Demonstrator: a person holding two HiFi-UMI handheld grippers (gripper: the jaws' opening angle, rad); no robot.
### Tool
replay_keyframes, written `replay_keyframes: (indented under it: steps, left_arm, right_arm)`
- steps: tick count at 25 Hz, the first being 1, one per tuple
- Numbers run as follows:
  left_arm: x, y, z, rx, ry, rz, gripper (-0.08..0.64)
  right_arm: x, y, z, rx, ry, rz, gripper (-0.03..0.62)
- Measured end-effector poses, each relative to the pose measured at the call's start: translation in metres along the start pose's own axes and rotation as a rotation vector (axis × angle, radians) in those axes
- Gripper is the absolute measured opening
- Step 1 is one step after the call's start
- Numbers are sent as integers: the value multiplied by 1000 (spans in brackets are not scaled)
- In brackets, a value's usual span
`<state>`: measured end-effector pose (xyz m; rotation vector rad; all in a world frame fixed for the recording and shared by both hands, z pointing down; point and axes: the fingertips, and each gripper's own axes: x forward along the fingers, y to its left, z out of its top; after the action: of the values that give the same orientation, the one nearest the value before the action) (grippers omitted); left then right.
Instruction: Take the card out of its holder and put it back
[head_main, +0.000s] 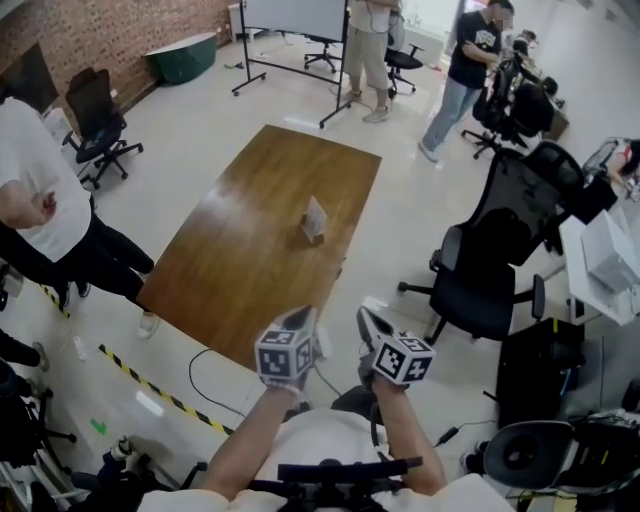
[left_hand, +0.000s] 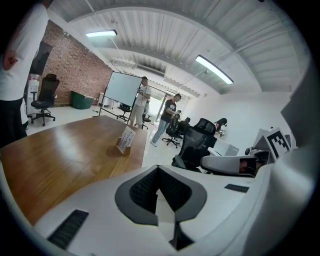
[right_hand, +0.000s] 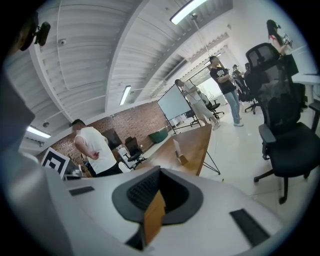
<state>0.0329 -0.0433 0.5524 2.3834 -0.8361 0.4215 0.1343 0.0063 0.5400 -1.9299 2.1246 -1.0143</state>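
Note:
A white card (head_main: 315, 214) stands upright in a small wooden holder (head_main: 311, 234) on the right half of the long wooden table (head_main: 240, 260). Both grippers hang short of the table's near end, well away from the card. My left gripper (head_main: 301, 320) points at the table with its jaws shut and nothing between them. Beside it, my right gripper (head_main: 366, 320) is also shut and empty. The left gripper view shows the card (left_hand: 127, 137) far ahead of the closed left gripper (left_hand: 158, 170). From the right gripper (right_hand: 159, 172), the card (right_hand: 176, 148) lies far ahead.
A black office chair (head_main: 482, 268) stands right of the table. A person in a white shirt (head_main: 35, 190) stands at the left, others near a whiteboard (head_main: 296, 14) at the back. Yellow-black tape (head_main: 150, 385) and a cable (head_main: 205, 375) lie on the floor near me.

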Motion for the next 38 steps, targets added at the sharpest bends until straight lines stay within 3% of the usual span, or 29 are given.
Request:
replay_keyframes:
  steps: [9,26,35,38]
  left_arm:
    - [35,5,8,-29,19,22,-3]
    - [118,60,71,-112,-17,156,-3]
    - [148,77,88,-156,-31,184,-3]
    - [159,82,90,-168,-30,187,-3]
  right_arm:
    - [24,-28,13,22,21,5,5]
    - [166,-56,91,-41,92,142,31]
    - [225,-70,104,-120,143,130,41]
    - [239,-74,100,-148,167,121,75]
